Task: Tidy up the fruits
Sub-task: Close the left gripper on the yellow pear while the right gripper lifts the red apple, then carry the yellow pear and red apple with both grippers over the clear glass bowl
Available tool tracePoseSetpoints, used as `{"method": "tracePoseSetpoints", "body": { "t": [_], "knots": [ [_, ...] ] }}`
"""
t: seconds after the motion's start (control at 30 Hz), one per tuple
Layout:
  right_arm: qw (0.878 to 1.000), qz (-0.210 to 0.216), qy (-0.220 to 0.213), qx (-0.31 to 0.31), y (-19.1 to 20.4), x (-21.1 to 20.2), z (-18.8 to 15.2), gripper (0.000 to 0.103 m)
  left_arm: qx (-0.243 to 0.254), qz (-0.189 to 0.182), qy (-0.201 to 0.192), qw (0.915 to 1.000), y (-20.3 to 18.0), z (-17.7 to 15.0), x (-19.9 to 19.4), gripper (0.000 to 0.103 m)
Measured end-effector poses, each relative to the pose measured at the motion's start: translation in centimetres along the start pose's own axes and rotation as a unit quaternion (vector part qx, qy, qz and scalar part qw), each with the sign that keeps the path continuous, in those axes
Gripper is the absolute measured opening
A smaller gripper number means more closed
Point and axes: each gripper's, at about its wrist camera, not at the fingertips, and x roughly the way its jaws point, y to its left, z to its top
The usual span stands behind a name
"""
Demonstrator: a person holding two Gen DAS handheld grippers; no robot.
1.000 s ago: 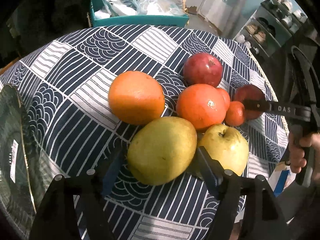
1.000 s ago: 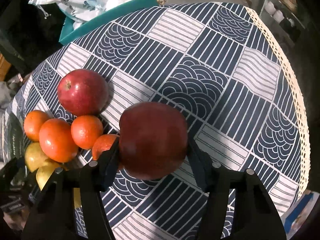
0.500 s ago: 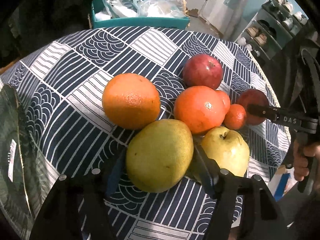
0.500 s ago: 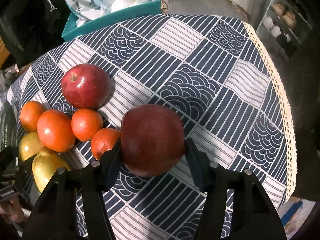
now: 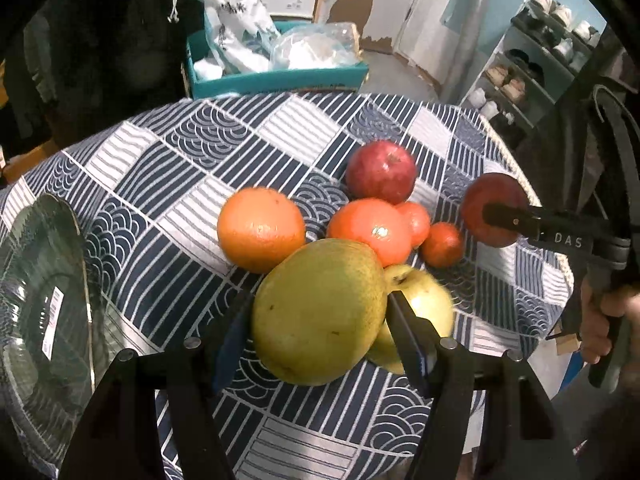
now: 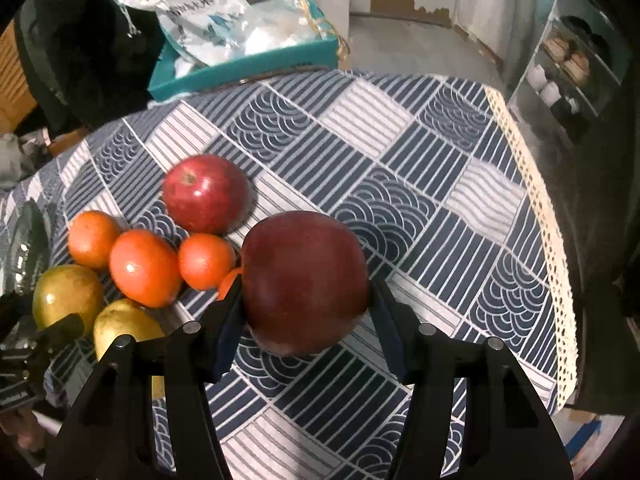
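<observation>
Matt woven tablecloth [image 6: 420,168], glossy red apple [image 6: 206,192], ribbed glass plate [image 5: 44,304].

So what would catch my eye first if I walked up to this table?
Two black grippers, each clamping a fruit: the left gripper holds a yellow-green pear, the right gripper a dark red apple. Between them, oranges and another red apple cluster on the blue patterned tablecloth.

place: you're in a lived-in home, dining corner
table: patterned navy-white tablecloth [image 6: 400,184] with lace edge
shelf: open rack [image 5: 532,64] of cups and bowls beside you
walls: peeling paint [image 5: 356,4], pale blue wall
clutter: teal box [image 5: 276,76] stuffed with plastic bags
dish: glass plate [image 5: 44,304], price label still on
</observation>
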Motion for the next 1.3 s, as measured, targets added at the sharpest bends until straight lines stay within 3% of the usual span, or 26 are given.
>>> {"method": "tracePoseSetpoints", "body": {
  "t": [0.73,1.3],
  "knots": [
    [0.989,0.032,-0.141,-0.036,3.6,-10.0,1.5,0.059,-0.02,0.026,-0.096,0.9948,0.6,2.3,-7.8,0.069],
    [0.977,0.074,-0.191,-0.062,6.8,-13.7,1.7,0.059,-0.037,0.04,-0.158,0.9859,2.3,2.9,-12.9,0.069]
  ]
}}
